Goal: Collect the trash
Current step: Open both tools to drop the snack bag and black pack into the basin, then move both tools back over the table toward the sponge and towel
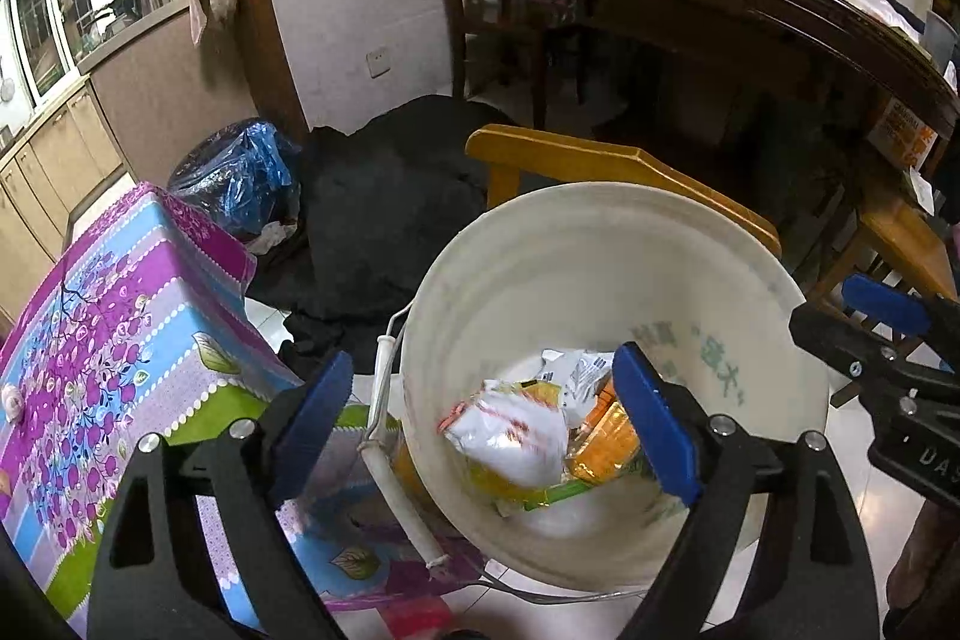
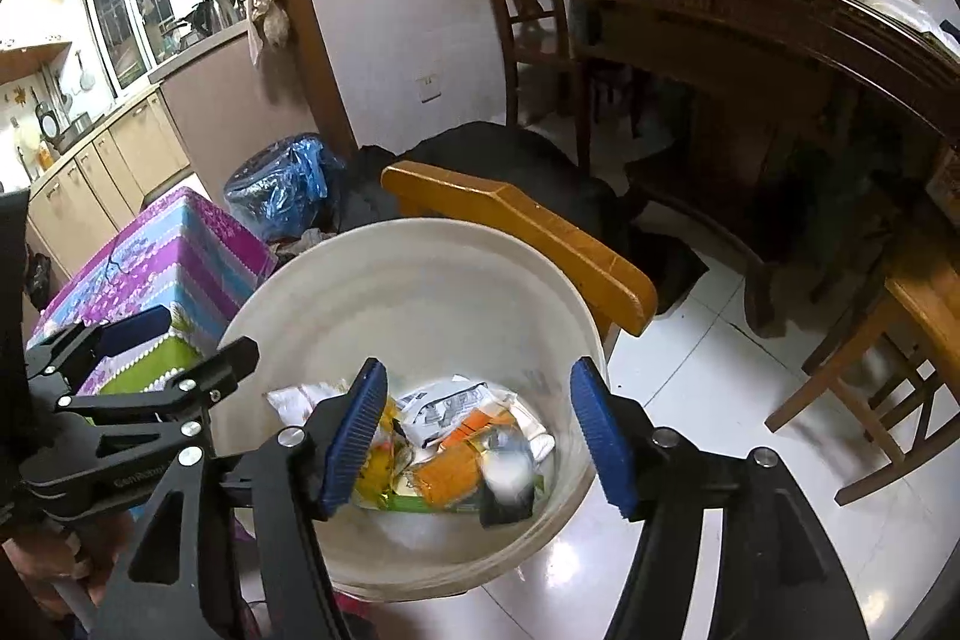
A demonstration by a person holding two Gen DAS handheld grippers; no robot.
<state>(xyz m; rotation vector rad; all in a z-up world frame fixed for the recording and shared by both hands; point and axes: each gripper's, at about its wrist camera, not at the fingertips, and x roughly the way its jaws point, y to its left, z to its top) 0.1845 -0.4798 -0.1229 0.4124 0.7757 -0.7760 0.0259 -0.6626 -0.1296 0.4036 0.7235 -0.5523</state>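
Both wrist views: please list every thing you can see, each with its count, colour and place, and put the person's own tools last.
bucket: one, white, on the floor under both grippers
trash: several wrappers, white, yellow and orange, at the bucket's bottom
bucket handle: one, white, hanging outside the bucket's left wall
tablecloth: one, purple, blue and green, on a table left of the bucket
plastic bag: one, blue, on the floor behind the tablecloth
yellow chair: one, behind the bucket
dark table: one, brown, at the right
left hand-held gripper: one, black with blue pads, open, above the bucket's left rim
right hand-held gripper: one, black with blue pads, open, above the trash
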